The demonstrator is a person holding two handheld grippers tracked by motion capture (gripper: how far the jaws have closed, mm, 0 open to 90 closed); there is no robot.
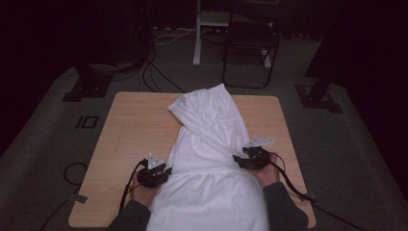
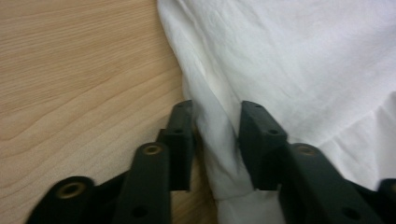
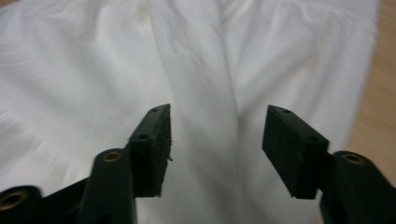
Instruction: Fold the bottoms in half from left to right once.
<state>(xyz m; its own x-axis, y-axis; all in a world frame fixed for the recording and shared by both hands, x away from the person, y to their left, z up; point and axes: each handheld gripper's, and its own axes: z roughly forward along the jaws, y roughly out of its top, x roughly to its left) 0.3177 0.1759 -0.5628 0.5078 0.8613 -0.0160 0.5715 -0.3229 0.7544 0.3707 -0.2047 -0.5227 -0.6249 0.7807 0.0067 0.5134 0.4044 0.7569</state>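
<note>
You are working a white garment (image 1: 211, 159) that is lying along the middle of the worktop (image 1: 134, 125), its near end hanging over the edge toward you and its far end reaching almost to the far edge. A fold is running diagonally across its upper half.

Your left claw (image 1: 166, 171) is sitting low at the garment's left edge, on the near part of the worktop. In the left gripper view, a raised ridge of the garment (image 2: 217, 140) is standing between the two jaws. The jaws are partly spread; the ridge appears to be brushing the inner faces, but whether the pads are pressing it is hard to judge from this angle, so treat the cloth as loosely enclosed rather than pinched. Bare worktop (image 2: 70, 84) is showing beside the jaws.

Your right claw (image 1: 239, 158) is sitting at the garment's right edge, just beyond the left claw's level. In the right gripper view, its jaws are spread wide and are hovering over the garment (image 3: 201, 70), with nothing pinched between them. A strip of worktop (image 3: 380, 88) is showing at the right margin.
</note>
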